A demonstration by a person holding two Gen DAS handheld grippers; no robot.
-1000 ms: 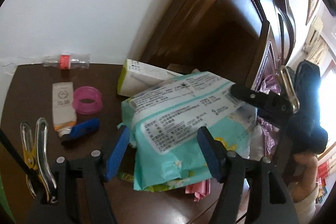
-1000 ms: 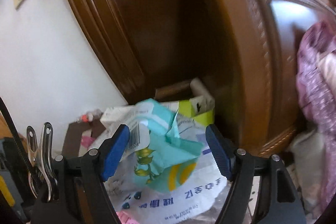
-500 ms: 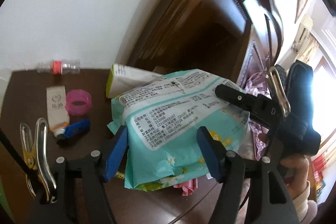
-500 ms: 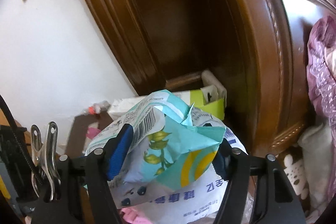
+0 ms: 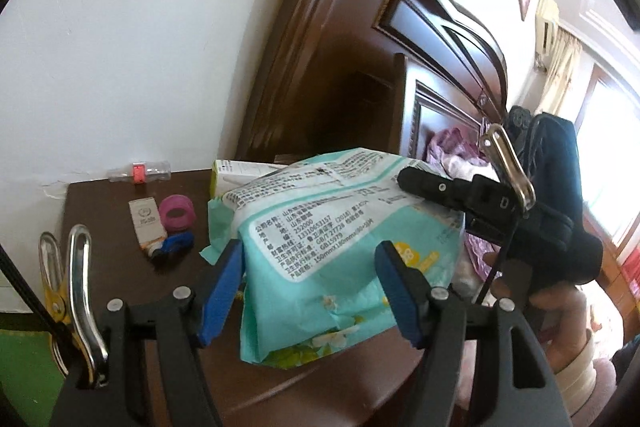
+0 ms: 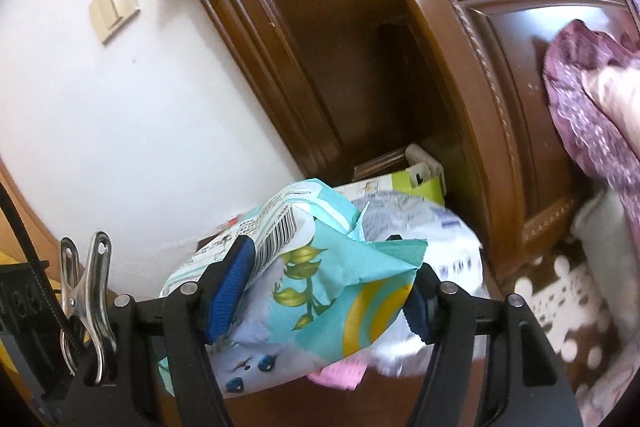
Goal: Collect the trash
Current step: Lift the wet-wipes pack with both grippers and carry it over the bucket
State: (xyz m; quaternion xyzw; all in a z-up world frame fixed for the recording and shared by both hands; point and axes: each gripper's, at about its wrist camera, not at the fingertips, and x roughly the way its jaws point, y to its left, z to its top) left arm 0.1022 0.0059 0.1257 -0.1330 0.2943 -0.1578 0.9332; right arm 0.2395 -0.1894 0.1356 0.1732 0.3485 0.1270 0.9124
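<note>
A teal wet-wipes package [image 5: 328,259] with a white printed label hangs just above the dark wooden nightstand [image 5: 120,279]. My left gripper [image 5: 310,287] is shut on its near end, blue pads against both sides. In the left wrist view the right gripper's upper finger [image 5: 440,187] lies across the package's far right end. In the right wrist view my right gripper [image 6: 320,299] is shut on the teal package [image 6: 320,267]; its right pad is hidden behind the wrapper. A pale wrapper [image 6: 256,367] and something pink [image 6: 340,375] hang beneath.
On the nightstand lie a small clear bottle with a red label [image 5: 138,173], a pink ring [image 5: 178,213], a white tube [image 5: 146,223] with a blue cap, and a yellow-green box [image 6: 420,183]. A carved headboard [image 5: 360,47] and purple bedding [image 6: 580,87] stand to the right.
The right jaws have closed onto the package. Both grippers have risen and pulled back with it, so the nightstand items now look smaller and farther off.
</note>
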